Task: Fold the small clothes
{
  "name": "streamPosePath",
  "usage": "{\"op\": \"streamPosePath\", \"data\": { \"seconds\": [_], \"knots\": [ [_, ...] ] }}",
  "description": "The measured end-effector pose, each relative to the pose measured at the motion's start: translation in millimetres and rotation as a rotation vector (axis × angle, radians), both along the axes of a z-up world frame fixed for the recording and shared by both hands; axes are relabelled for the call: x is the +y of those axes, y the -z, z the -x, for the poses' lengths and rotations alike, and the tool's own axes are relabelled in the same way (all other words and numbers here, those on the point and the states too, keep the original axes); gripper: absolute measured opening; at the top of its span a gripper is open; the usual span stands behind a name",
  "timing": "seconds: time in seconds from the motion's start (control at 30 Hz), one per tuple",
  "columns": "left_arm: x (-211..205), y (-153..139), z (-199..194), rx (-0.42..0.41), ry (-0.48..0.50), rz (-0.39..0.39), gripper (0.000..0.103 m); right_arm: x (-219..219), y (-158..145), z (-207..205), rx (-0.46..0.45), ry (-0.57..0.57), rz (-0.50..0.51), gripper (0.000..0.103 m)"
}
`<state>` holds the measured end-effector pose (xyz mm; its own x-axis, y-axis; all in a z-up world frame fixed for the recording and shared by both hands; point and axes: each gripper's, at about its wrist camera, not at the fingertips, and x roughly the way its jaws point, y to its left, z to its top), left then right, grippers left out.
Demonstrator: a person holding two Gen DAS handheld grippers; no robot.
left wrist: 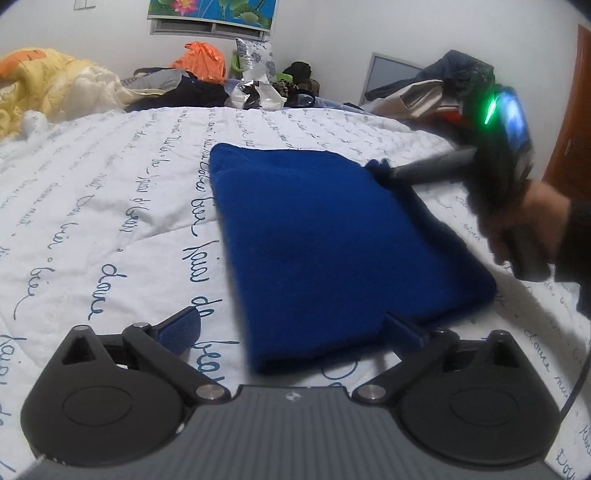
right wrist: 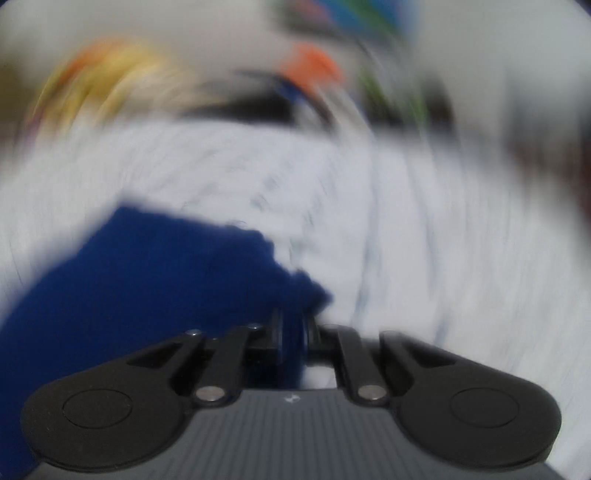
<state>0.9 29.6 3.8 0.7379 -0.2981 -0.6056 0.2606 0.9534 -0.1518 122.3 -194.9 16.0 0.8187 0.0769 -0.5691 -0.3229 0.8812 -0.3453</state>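
Nearest the left wrist camera, the left gripper (left wrist: 291, 332) has its jaws spread wide, one blue pad (left wrist: 181, 326) lying over the bed cover and the other at the near edge of the folded cloth, neither pressing on it. White and quilted, the bed cover (left wrist: 110, 206) is printed with rows of blue handwritten script and fills most of the view.

At far left a yellow and orange quilt (left wrist: 48, 85) is bunched at the back of the bed. Right of it lies a heap of dark clothes (left wrist: 195, 90) with an orange bag (left wrist: 203, 59) on top, then crumpled white and patterned bags (left wrist: 255, 70) and more dark items. Behind them the white wall carries a picture of lotus flowers (left wrist: 212, 11) above a window frame.

In the middle of the bed lies the blue garment (left wrist: 332, 236), folded into a flat, roughly rectangular shape. At its far right corner the right gripper (left wrist: 384, 170) has its jaws clamped together on a pinch of the blue cloth; the blurred right wrist view shows blue fabric between its closed fingers (right wrist: 280, 332). A person's hand (left wrist: 528, 218) grips that tool, which shows a green light.

Behind it sits another pile of clothes (left wrist: 443, 85), with a grey panel against the wall and a brown door (left wrist: 576, 129) at the far right.
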Motion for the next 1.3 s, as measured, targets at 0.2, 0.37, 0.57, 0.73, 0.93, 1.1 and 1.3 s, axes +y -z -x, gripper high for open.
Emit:
{"op": "streamPosePath", "data": {
  "seconds": [0.2, 0.37, 0.57, 0.73, 0.93, 1.1, 1.3],
  "knots": [
    [8.2, -3.0, 8.6, 0.004, -0.028, 0.045, 0.102, -28.2, -21.8, 20.0, 0.064, 0.12, -0.211, 0.028],
    [17.5, -8.4, 1.4, 0.052, -0.11, 0.15, 0.095, -56.1, -38.8, 92.2, 0.118, 0.069, -0.626, 0.041],
    [-4.5, -10.5, -0.6, -0.023, -0.044, -0.127, 0.058, -30.7, 4.7, 128.5, 0.14, -0.002, -0.48, 0.04],
    [18.2, -26.2, 22.5, -0.048, -0.067, -0.079, 0.059, -22.2, -6.8, 163.6, 0.132, 0.032, -0.408, 0.062],
    [-10.3, -24.8, 64.2, -0.084, -0.112, 0.01, 0.102, -25.5, 10.6, 183.9, 0.104, 0.212, -0.349, 0.087],
    [-40.4, -5.9, 56.1, 0.002, -0.152, -0.169, 0.103, -26.6, 22.8, 187.1, 0.12, 0.279, -0.348, 0.103],
    [-35.3, -2.4, 55.4, 0.001, -0.185, -0.162, 0.103, -26.3, 24.2, 191.7, 0.116, 0.284, -0.343, 0.103]
  ]
}}
